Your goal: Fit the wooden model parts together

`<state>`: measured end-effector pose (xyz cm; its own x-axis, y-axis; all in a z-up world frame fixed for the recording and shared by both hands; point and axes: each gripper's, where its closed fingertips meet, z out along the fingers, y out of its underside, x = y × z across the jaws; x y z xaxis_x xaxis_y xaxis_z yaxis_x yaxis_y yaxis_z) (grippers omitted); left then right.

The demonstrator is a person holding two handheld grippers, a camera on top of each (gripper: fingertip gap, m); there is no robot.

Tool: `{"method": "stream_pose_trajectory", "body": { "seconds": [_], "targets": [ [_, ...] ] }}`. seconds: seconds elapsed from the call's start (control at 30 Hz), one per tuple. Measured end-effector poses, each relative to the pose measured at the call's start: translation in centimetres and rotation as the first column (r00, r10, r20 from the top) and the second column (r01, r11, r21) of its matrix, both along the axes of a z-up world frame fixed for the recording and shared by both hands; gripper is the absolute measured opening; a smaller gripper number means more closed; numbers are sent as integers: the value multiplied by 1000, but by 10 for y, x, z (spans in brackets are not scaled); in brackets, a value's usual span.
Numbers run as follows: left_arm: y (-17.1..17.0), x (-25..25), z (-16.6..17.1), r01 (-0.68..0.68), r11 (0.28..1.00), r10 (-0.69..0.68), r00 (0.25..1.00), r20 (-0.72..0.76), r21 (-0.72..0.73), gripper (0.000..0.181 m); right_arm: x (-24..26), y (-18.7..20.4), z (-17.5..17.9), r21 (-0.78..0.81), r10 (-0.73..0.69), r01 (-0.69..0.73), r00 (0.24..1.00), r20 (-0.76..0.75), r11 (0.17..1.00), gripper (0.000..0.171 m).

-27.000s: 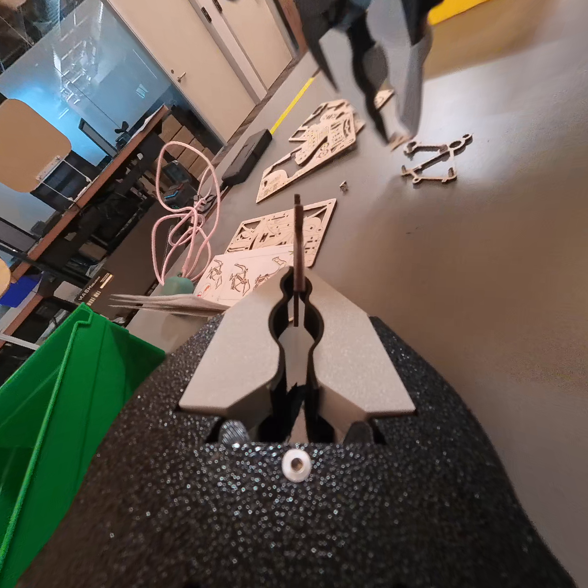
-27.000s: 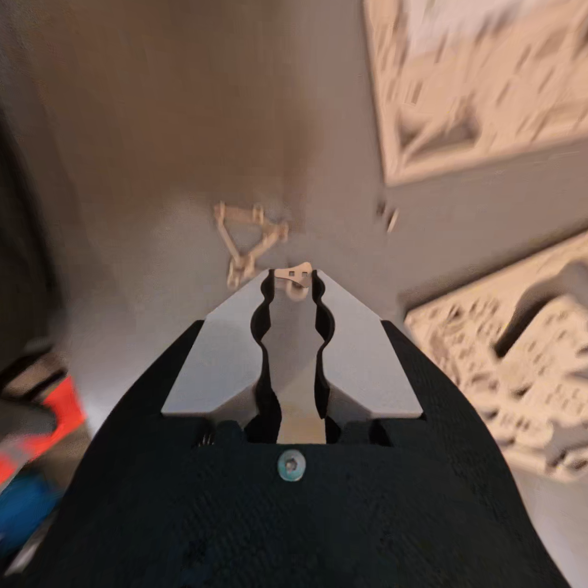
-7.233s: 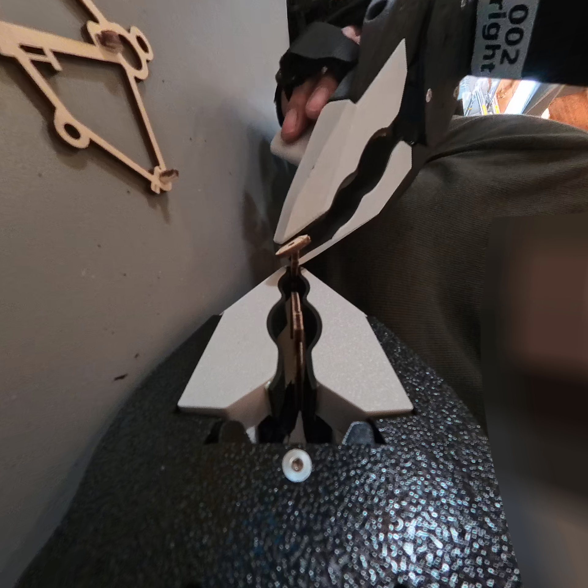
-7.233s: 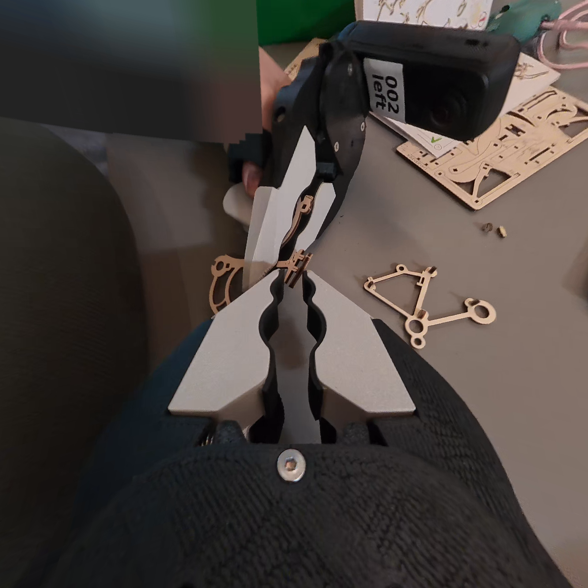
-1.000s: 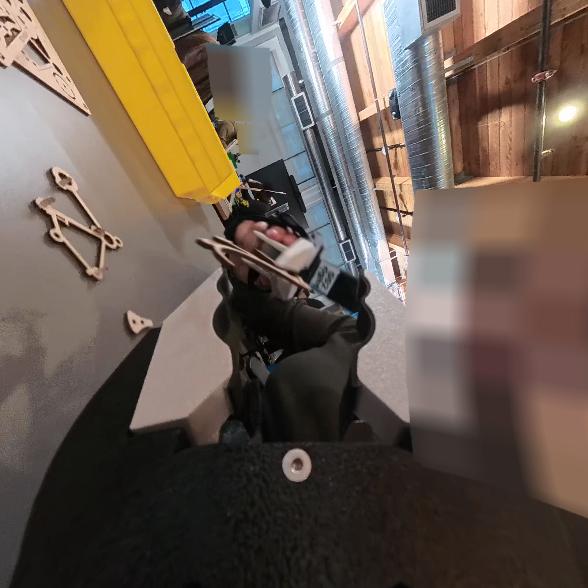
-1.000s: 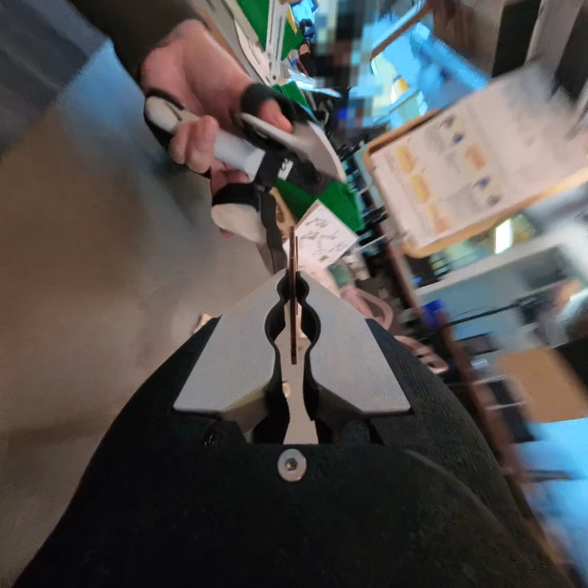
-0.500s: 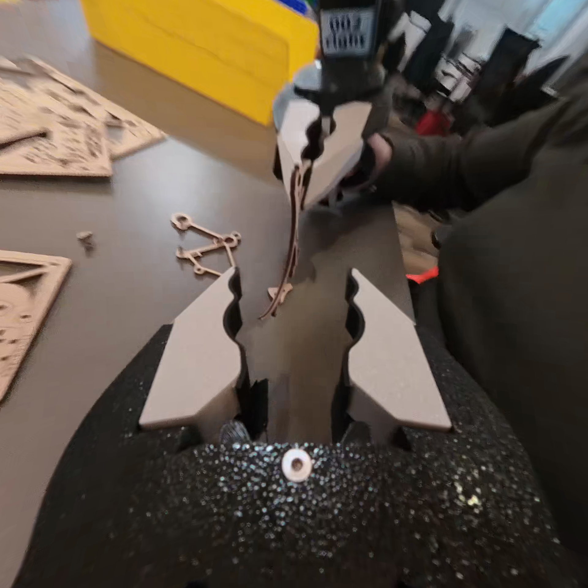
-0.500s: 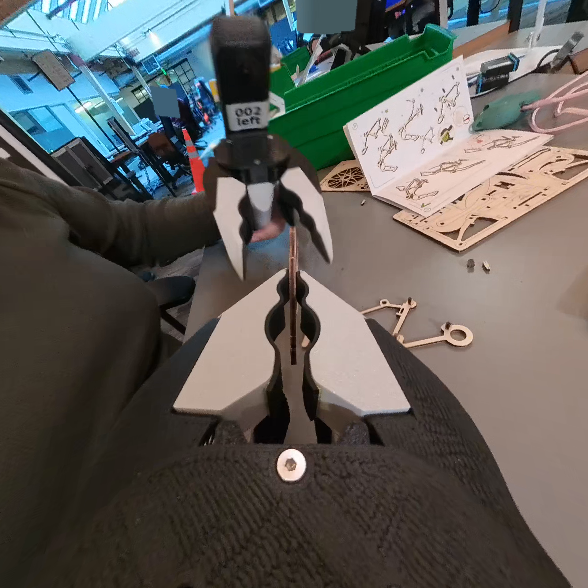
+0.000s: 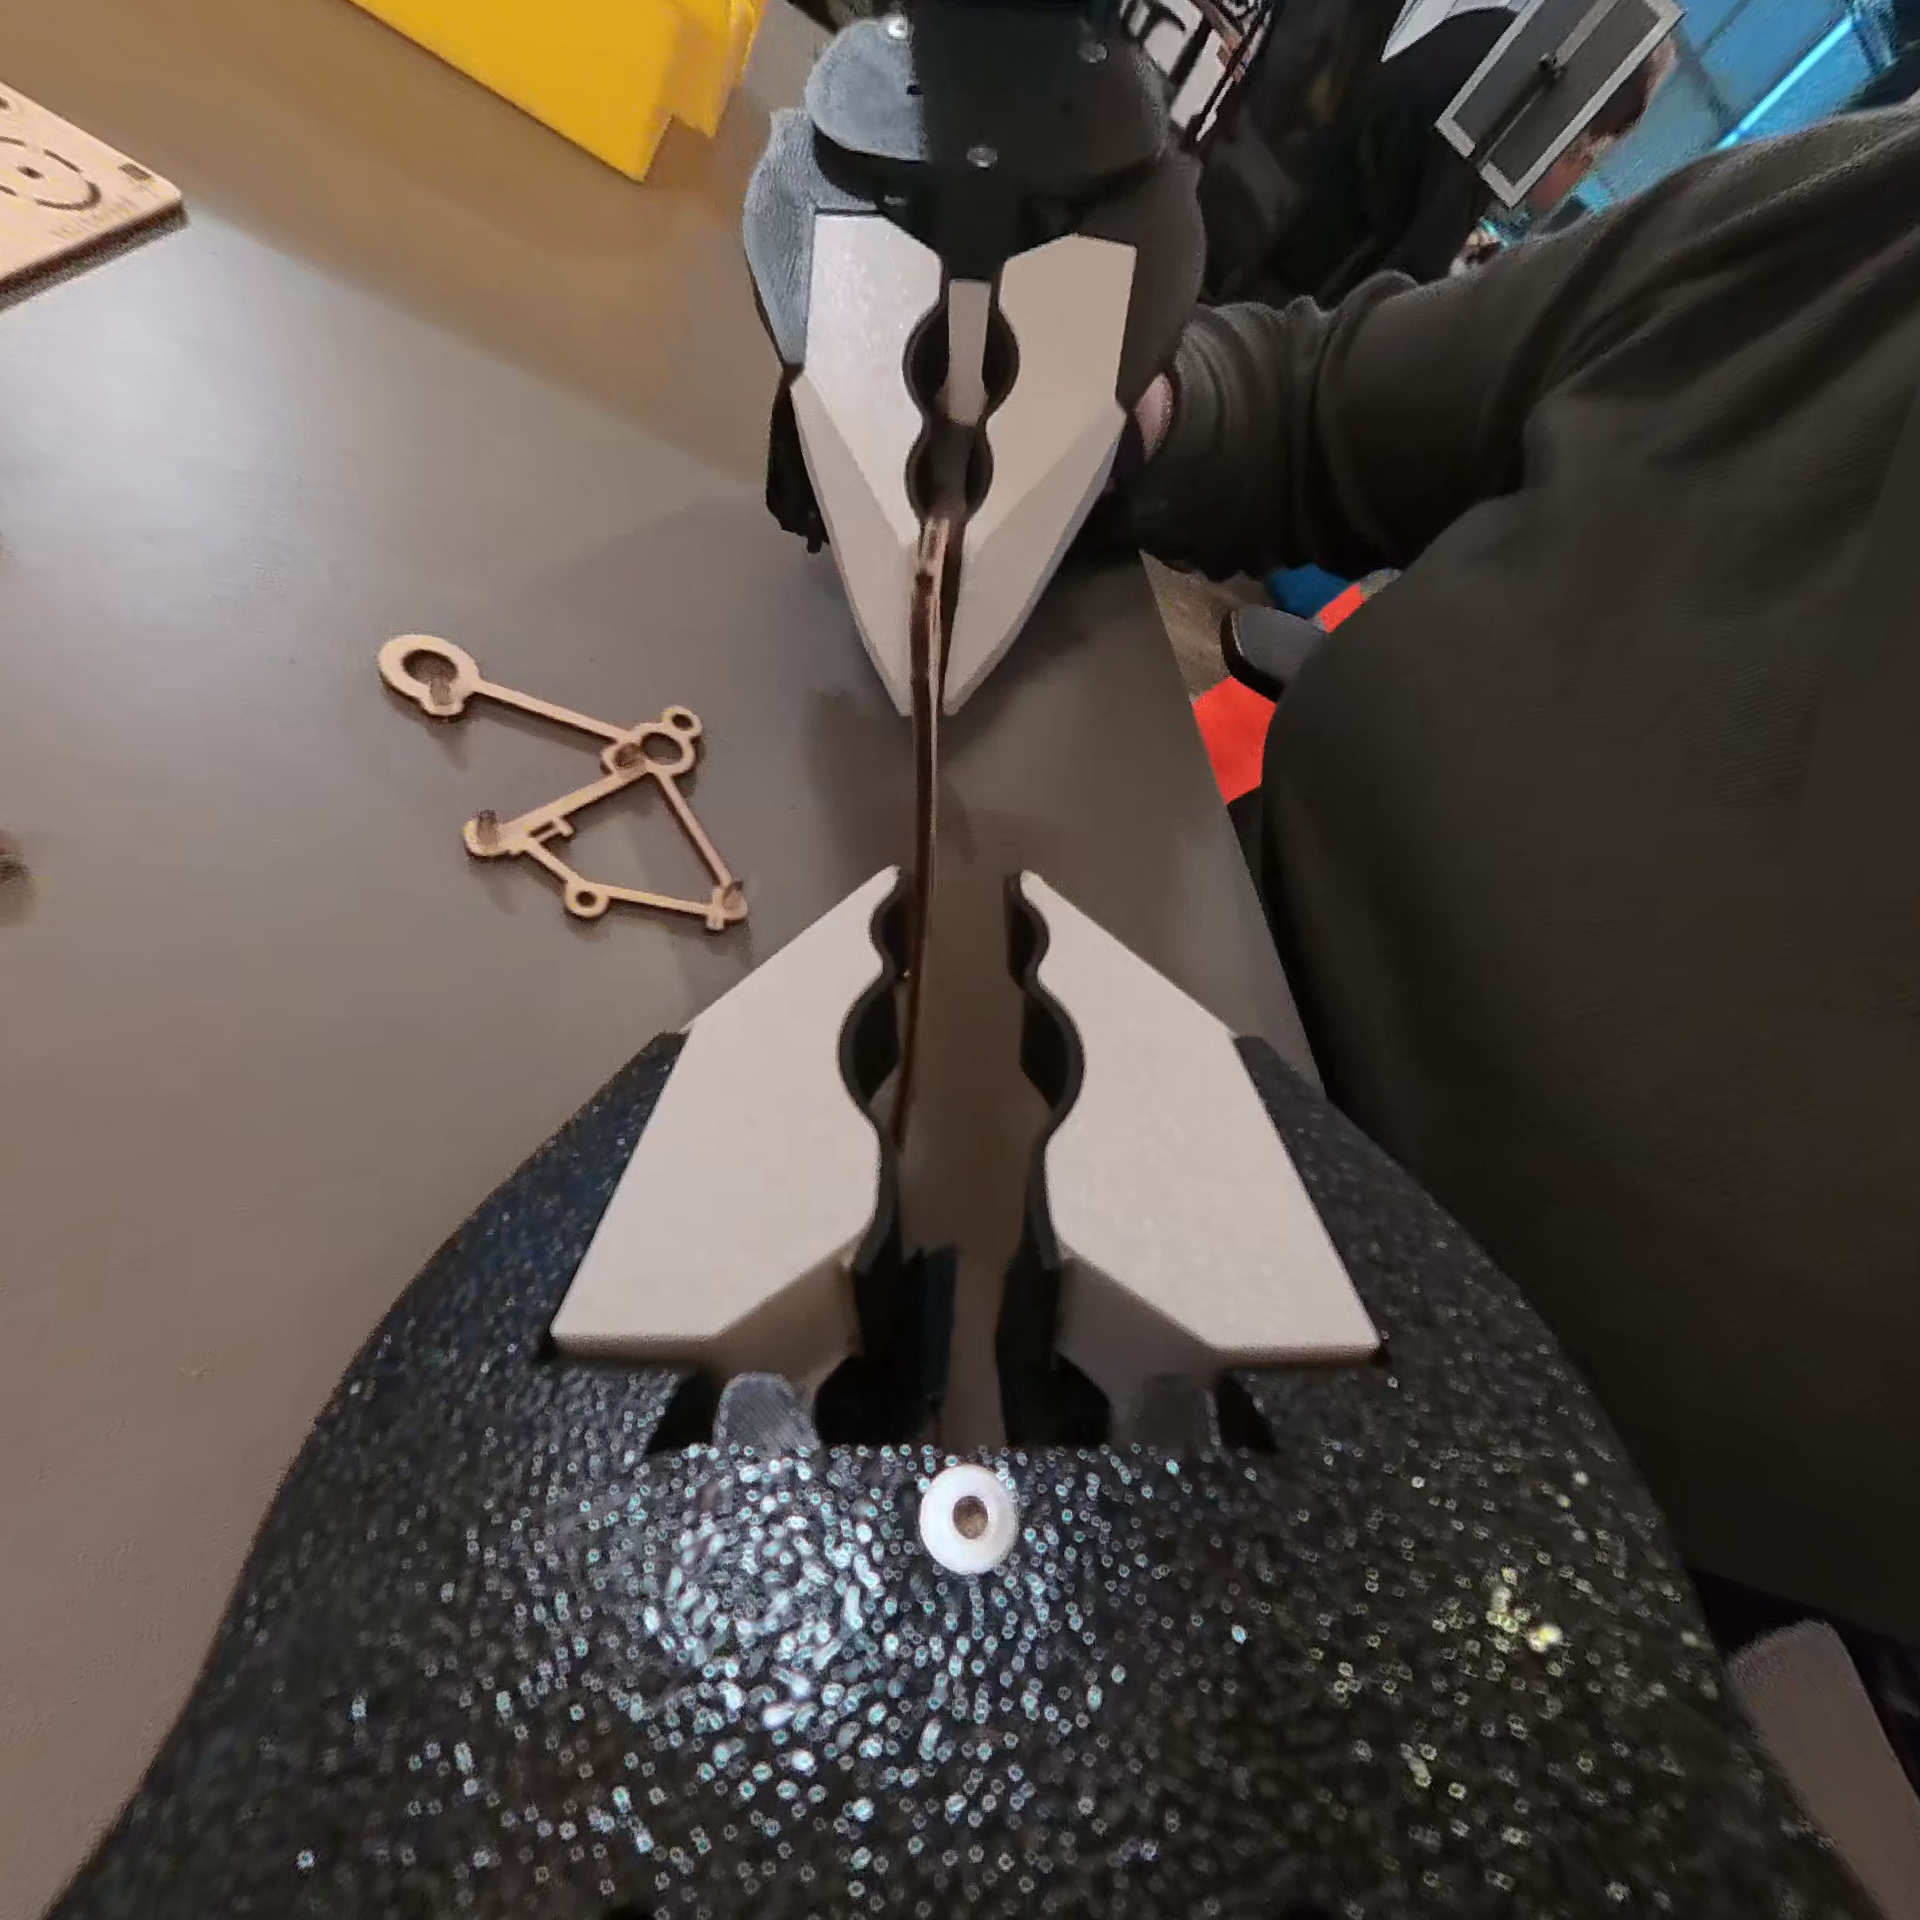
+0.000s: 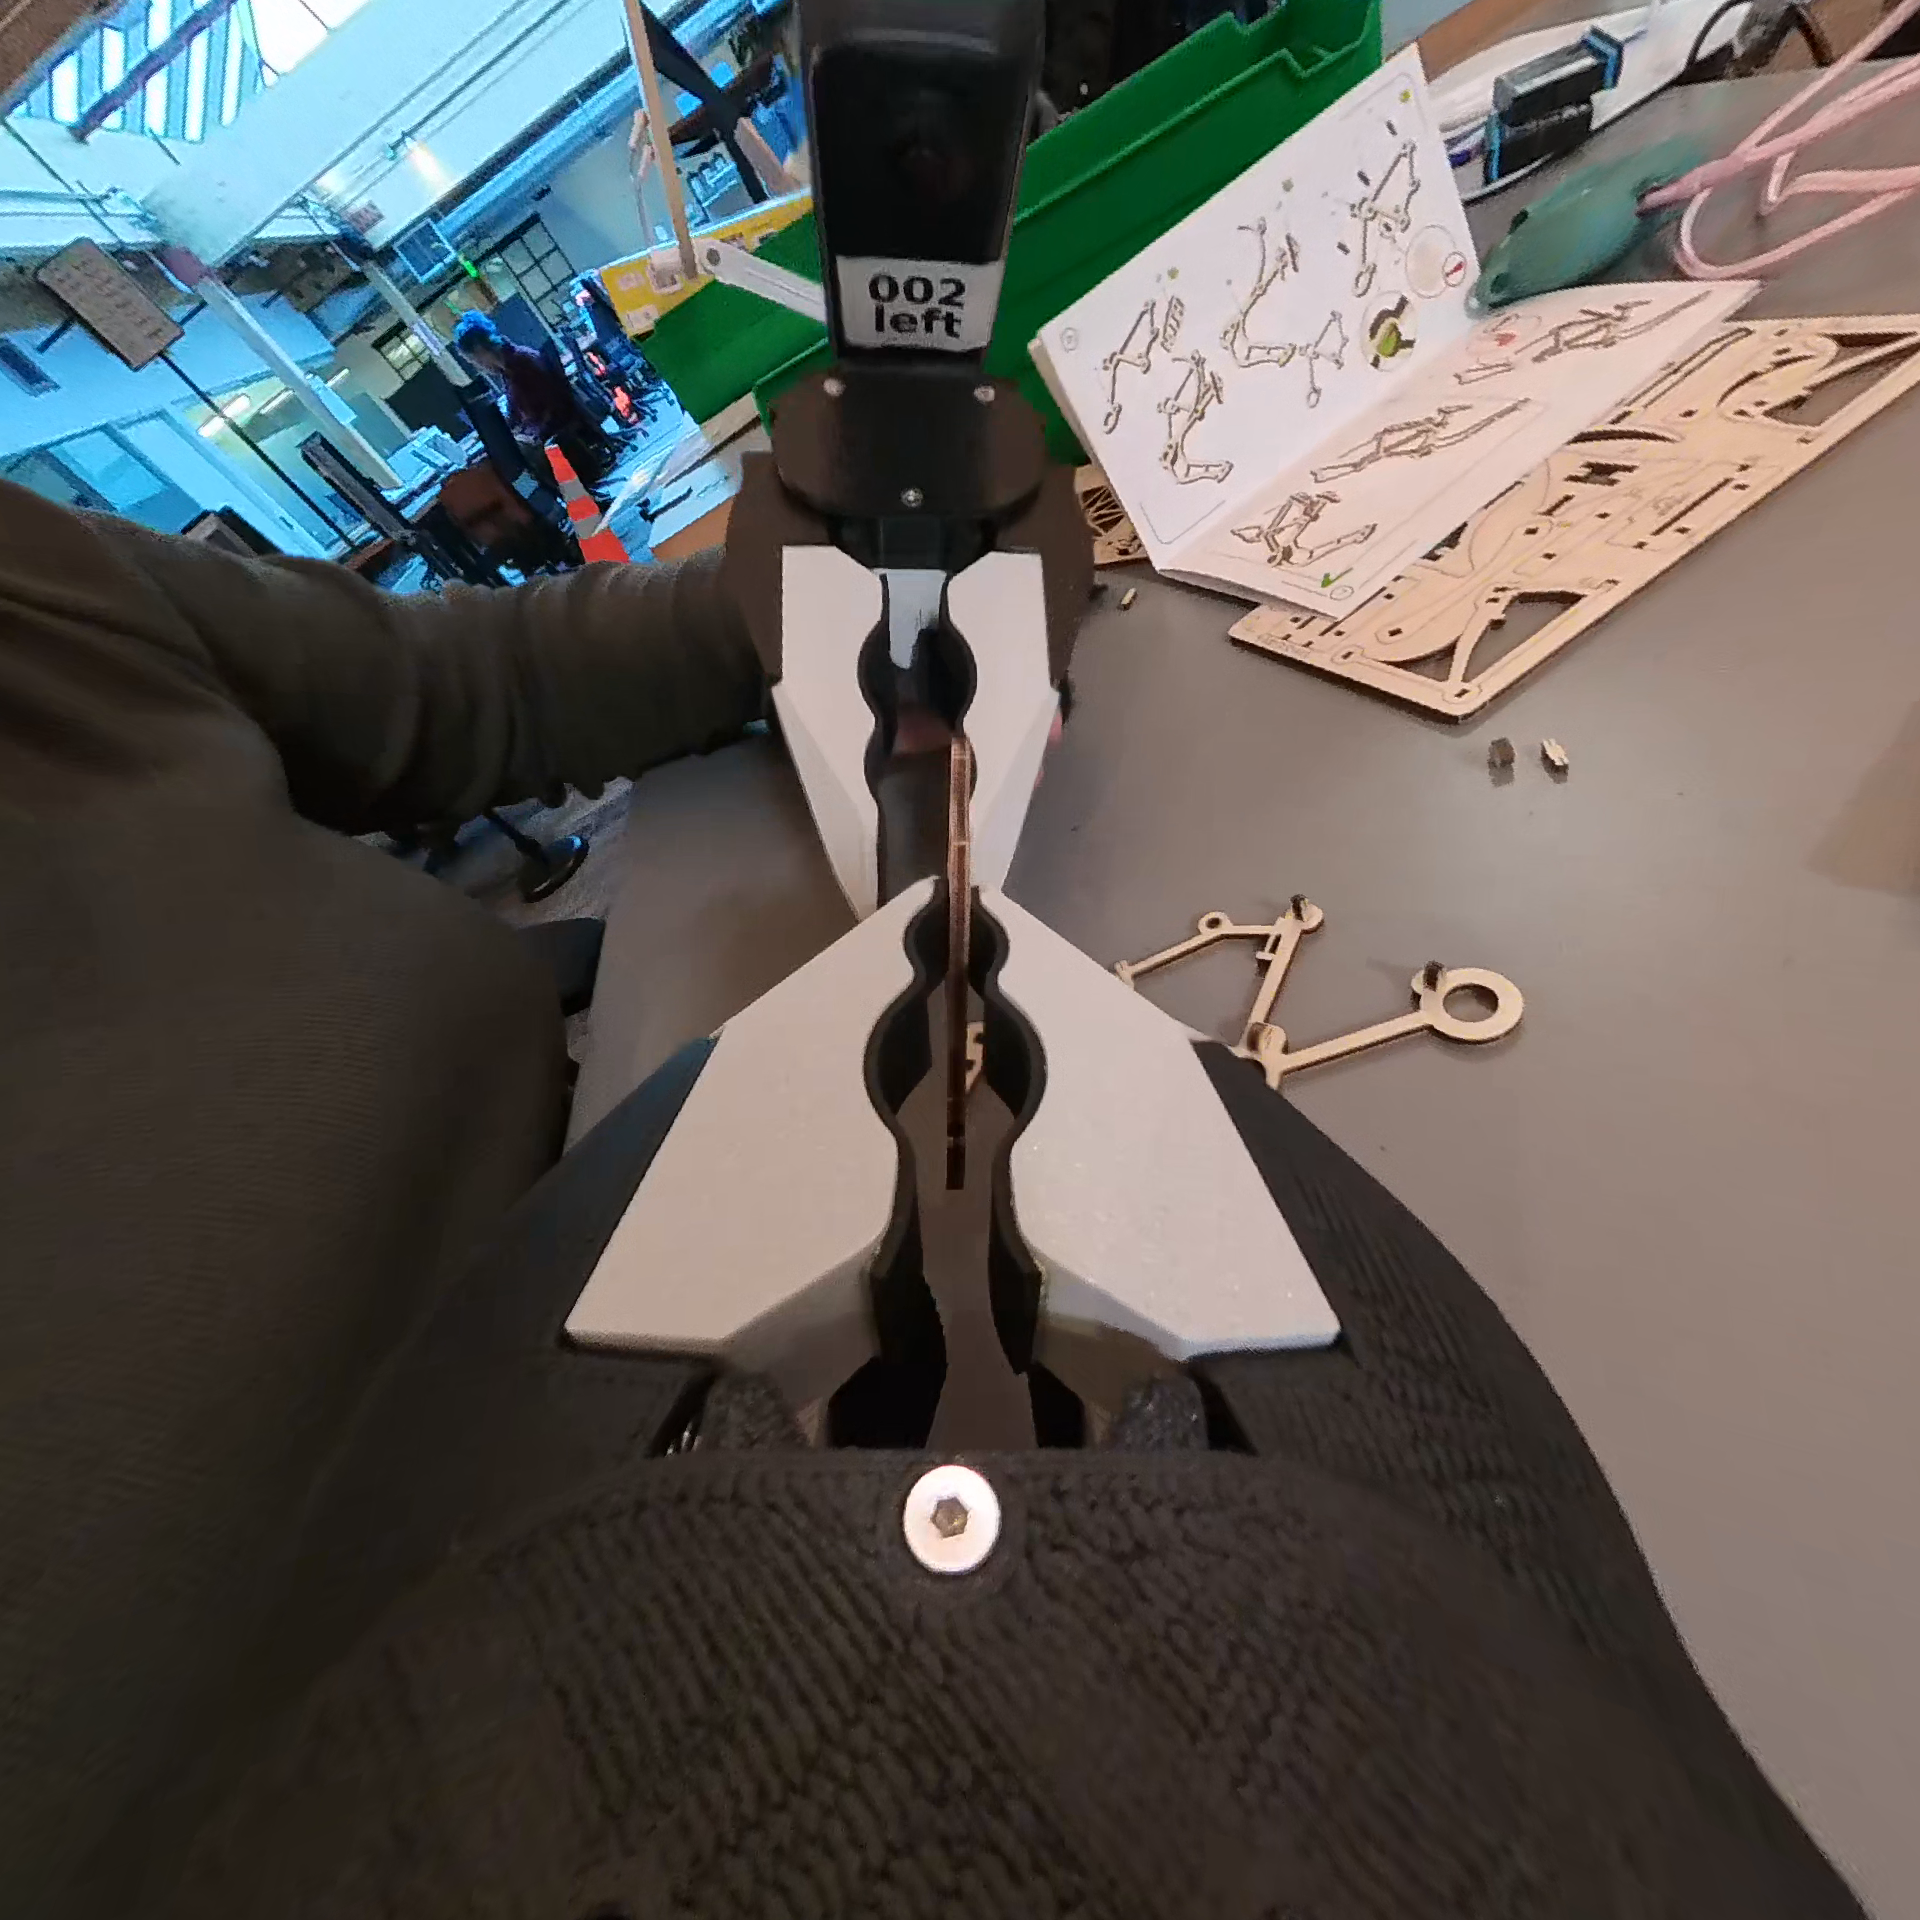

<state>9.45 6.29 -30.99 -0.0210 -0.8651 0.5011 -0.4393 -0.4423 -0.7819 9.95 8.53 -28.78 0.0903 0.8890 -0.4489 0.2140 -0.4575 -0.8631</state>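
The right gripper point(image 10: 956, 904) is seen pressed together on a thin wooden strip point(image 10: 958, 935), which is held edge-on between its grey fingers point(image 10: 769, 1164) and projects forward past their tips. In the left wrist view the same strip point(image 9: 925, 790) is seen reaching from the right gripper point(image 9: 930, 696) into the gap of the left gripper point(image 9: 958, 883), whose jaws stand spread apart; the strip lies close against the inner face of the left-hand finger point(image 9: 769, 1132), though whether it touches cannot be told, and the other finger is clear of it. From the right wrist view the left gripper point(image 10: 914, 894) is seen facing the right one tip to tip, with the strip's far end between its fingers. Both grippers are held above a dark grey table point(image 10: 1558, 1247). Beside the strip, on the table, a flat assembled wooden linkage point(image 10: 1330, 997) is lying, shown also in the left wrist view point(image 9: 592, 790). Farther from the strip, a cut-out plywood sheet point(image 10: 1621, 540) is lying with an open instruction booklet point(image 10: 1278, 353) resting partly on it, and two tiny wooden bits point(image 10: 1525, 756) lie between the sheet and the linkage. Beyond the booklet a green bin point(image 10: 1143, 125) is standing. A yellow bin point(image 9: 582, 73) is seen at the table's far side in the left wrist view. A dark sleeve point(image 10: 395, 644) is seen behind the left gripper.
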Motion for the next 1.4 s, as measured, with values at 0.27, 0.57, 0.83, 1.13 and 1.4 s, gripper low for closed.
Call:
{"method": "stream_pose_trajectory", "body": {
  "seconds": [0.27, 0.57, 0.83, 1.13, 1.4],
  "targets": [
    [-2, -12, -8, 57, 998, -57, 994, -93, 4, 16, 0, 2, -3, -22, 2, -2, 1000, -4, 1000, 0],
    [0, -17, -6, 46, 999, -45, 995, -88, 4, 16, 1, 3, -1, -31, -8, 7, 1000, -24, 999, 0],
    [5, -19, -4, 16, 1000, -16, 997, -73, -6, 13, 2, 6, -1, -46, -21, 20, 999, -32, 999, 0],
    [8, -22, -11, 7, 1000, -8, 995, -96, -3, 0, 3, -3, -8, -53, 25, -24, 999, 31, 998, 0],
    [9, -21, -6, -1, 1000, 2, 997, -73, 15, 0, 6, -10, -9, -11, 64, -63, 995, 81, 998, 0]
  ]
}}
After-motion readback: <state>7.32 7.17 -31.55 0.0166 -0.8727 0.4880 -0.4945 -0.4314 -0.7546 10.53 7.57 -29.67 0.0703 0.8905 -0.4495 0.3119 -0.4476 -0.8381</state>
